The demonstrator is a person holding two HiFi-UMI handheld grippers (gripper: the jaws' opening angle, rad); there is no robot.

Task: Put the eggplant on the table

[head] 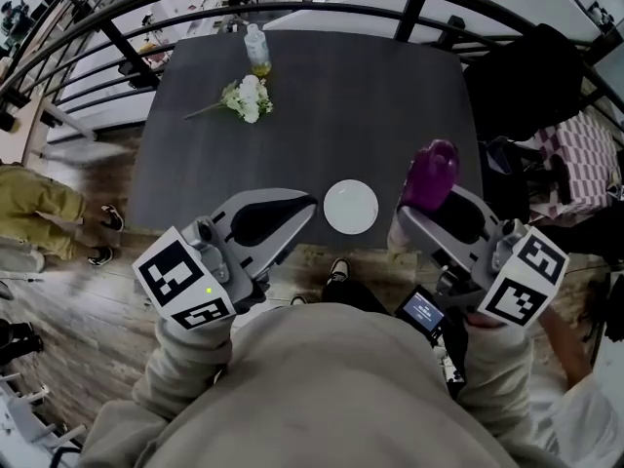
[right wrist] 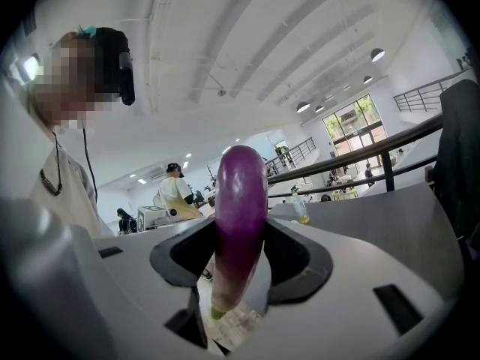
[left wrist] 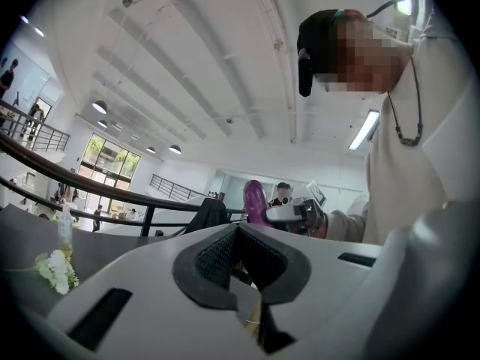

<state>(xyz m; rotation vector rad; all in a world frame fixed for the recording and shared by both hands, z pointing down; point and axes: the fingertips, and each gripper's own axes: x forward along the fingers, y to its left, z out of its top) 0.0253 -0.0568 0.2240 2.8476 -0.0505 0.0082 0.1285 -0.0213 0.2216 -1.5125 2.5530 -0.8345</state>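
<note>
Purple, glossy and long, the eggplant (right wrist: pixel 238 216) sits clamped between the jaws of the right gripper (head: pixel 417 211), green stem end toward the gripper's body. It hangs over the near edge of the dark grey wood-grain table (head: pixel 370 105), just right of the round white plate (head: pixel 350 207). How high above the top is hard to judge. The left gripper (head: pixel 308 206) is closed on nothing. Pickup looks done; lowering and release remain.
</note>
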